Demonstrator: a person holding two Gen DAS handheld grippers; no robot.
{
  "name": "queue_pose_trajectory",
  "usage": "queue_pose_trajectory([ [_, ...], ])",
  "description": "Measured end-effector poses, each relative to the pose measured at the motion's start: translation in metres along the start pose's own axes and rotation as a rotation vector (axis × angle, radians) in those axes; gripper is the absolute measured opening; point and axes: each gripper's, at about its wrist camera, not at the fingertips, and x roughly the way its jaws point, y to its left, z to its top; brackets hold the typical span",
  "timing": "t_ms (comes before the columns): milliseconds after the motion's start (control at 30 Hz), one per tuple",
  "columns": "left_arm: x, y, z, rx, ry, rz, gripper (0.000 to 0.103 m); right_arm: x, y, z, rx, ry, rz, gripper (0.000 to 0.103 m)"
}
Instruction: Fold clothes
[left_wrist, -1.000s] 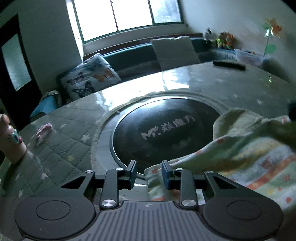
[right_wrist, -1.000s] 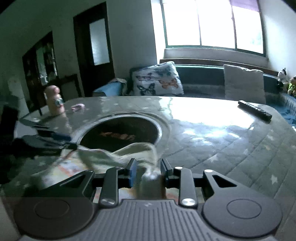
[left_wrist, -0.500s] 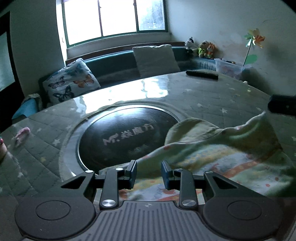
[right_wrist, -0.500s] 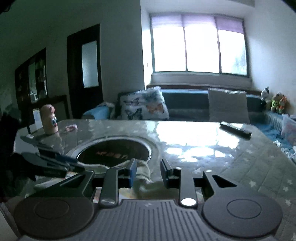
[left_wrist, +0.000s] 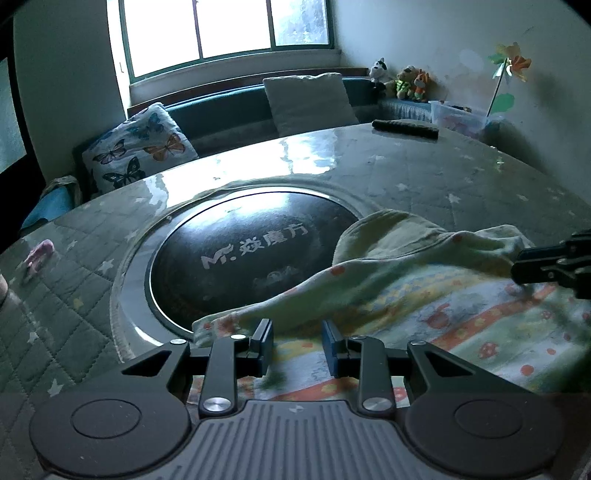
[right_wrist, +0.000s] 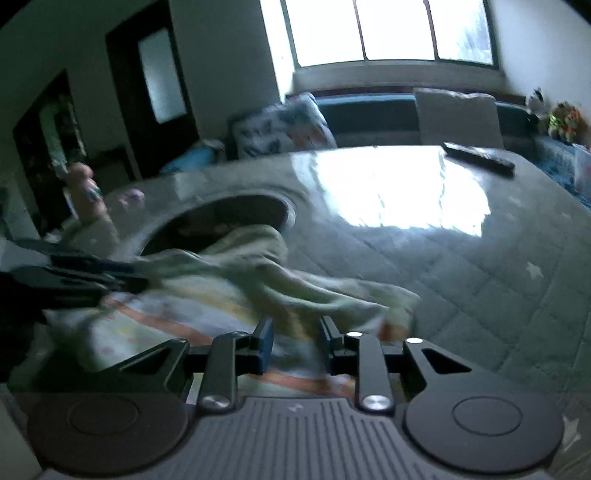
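Note:
A pale baby garment (left_wrist: 424, 288) with orange stripes and small prints lies spread on the quilted table (left_wrist: 424, 177), its far edge rolled over and reaching onto the dark round inset (left_wrist: 251, 254). My left gripper (left_wrist: 297, 345) hovers over the garment's near left corner, its jaws apart and only flat cloth below the gap. The right wrist view is blurred. In it my right gripper (right_wrist: 295, 341) stands open over the garment (right_wrist: 229, 280) near its right corner. Each gripper shows in the other's view, the right gripper (left_wrist: 517, 266) at the right edge and the left gripper (right_wrist: 140, 284) at the left.
A black remote (left_wrist: 404, 129) lies at the far side of the table. A small pink item (left_wrist: 38, 253) and a pink figurine (right_wrist: 88, 195) stand at the left. Behind the table are a sofa with a butterfly pillow (left_wrist: 136, 151), a plastic box (left_wrist: 458, 118) and soft toys.
Both grippers came down toward the table. The bunched cloth between the right fingers one second ago now lies flat, and the garment has spread out with its far edge folded over.

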Motion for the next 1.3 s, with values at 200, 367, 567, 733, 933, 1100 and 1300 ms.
queue_pose_trajectory([
  [200, 0.004, 0.004, 0.001, -0.014, 0.004, 0.007, 0.032, 0.022, -0.01, 0.004, 0.001, 0.03, -0.056, 0.001],
  [367, 0.0, 0.0, 0.003, -0.011, 0.0, 0.004, 0.031, 0.033, -0.011, 0.015, -0.008, 0.028, -0.081, 0.002],
  [567, -0.007, -0.015, 0.013, 0.011, -0.032, -0.063, 0.031, 0.023, 0.006, 0.028, -0.054, 0.015, 0.014, 0.004],
  [733, 0.004, -0.029, 0.023, 0.026, -0.023, -0.1, 0.031, 0.045, 0.025, 0.033, -0.102, 0.067, 0.072, 0.004],
  [933, 0.021, -0.034, 0.032, 0.022, -0.007, -0.12, 0.031, 0.069, 0.031, 0.041, -0.138, 0.097, 0.087, 0.004],
  [1100, 0.038, -0.028, 0.035, -0.001, 0.003, -0.124, 0.031, 0.078, 0.031, 0.043, -0.141, 0.098, 0.096, 0.006],
  [1300, 0.033, -0.023, 0.034, -0.024, -0.004, -0.133, 0.031, 0.071, 0.033, 0.043, -0.153, 0.091, 0.118, 0.01],
])
